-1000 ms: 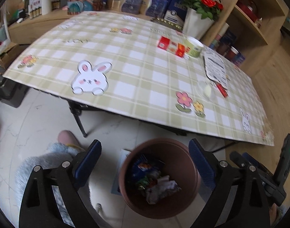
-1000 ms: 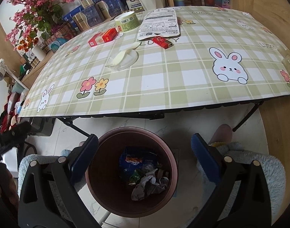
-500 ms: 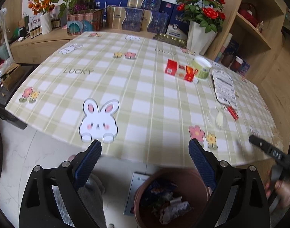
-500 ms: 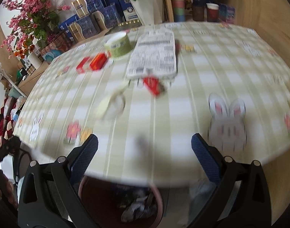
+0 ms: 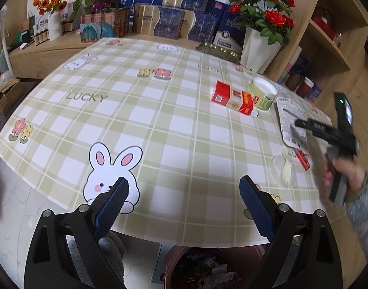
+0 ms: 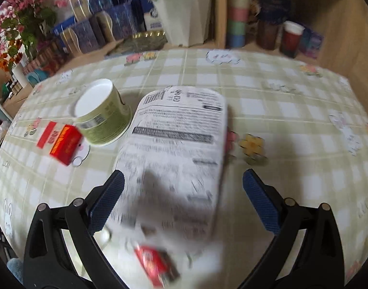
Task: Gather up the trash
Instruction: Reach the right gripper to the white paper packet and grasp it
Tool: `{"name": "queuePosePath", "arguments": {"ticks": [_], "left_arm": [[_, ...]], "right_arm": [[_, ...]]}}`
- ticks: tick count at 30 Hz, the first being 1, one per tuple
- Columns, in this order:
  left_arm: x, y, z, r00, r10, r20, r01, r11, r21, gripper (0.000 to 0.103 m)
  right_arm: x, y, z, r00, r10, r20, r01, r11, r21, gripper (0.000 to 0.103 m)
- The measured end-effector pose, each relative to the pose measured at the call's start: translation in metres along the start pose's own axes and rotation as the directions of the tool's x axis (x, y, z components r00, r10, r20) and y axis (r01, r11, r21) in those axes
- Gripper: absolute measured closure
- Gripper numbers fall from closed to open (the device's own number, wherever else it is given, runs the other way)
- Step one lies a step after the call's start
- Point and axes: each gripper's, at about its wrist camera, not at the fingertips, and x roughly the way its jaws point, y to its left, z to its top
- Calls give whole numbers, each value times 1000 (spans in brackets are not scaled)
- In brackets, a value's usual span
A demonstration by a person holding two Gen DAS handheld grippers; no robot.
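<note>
both grippers, left (image 5: 184,202) and right (image 6: 182,197), jaws wide apart

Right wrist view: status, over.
Both grippers open, empty. Right gripper over printed white packet; green cup and red box beside it. Nothing blocking.

A lived-in home room, perhaps doubling as a small shop display. Around the table (image 5: 160,125) with its bunny-print checked cloth stand boxed gift packs (image 5: 169,21) behind it, a white vase of red flowers (image 5: 258,48) at its far corner, and wooden shelves (image 5: 328,31) holding jars beside it.
</note>
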Motion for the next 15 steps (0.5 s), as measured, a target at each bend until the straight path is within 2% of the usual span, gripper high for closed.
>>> {"name": "queuePosePath", "arguments": {"ticks": [6,8,9,10,11,13,14,15], "left_arm": [[11,9,-4,1000,5,-29,-6,999,-33,12],[13,11,-4,1000,4,-30,-5,999,-34,12],[13,11,-4,1000,3,-31,-4,999,-33,12],[13,10,-4,999,0,-32,-1,1000,-29,12],[14,10,-4,999,-1,-33,0,1000,-24,12],[14,9,-4,999,-4,-35,3,1000,-18,12],[14,8,-4,999,-6,-34,6,1000,-16,12],[14,8,-3,999,-9,-33,9,1000,-15,12]], "right_arm": [[33,2,20,998,30,-55,-28,999,36,7],[32,6,20,998,36,-42,-35,999,21,15],[31,11,19,998,49,-39,-49,999,3,22],[30,15,19,997,62,-40,-62,998,-10,34],[27,18,20,995,89,-48,-89,996,-13,40],[20,22,22,990,132,-53,-133,991,-5,69],[12,24,23,989,143,-45,-144,990,-7,73],[6,26,25,987,160,-30,-160,987,-11,87]]}}
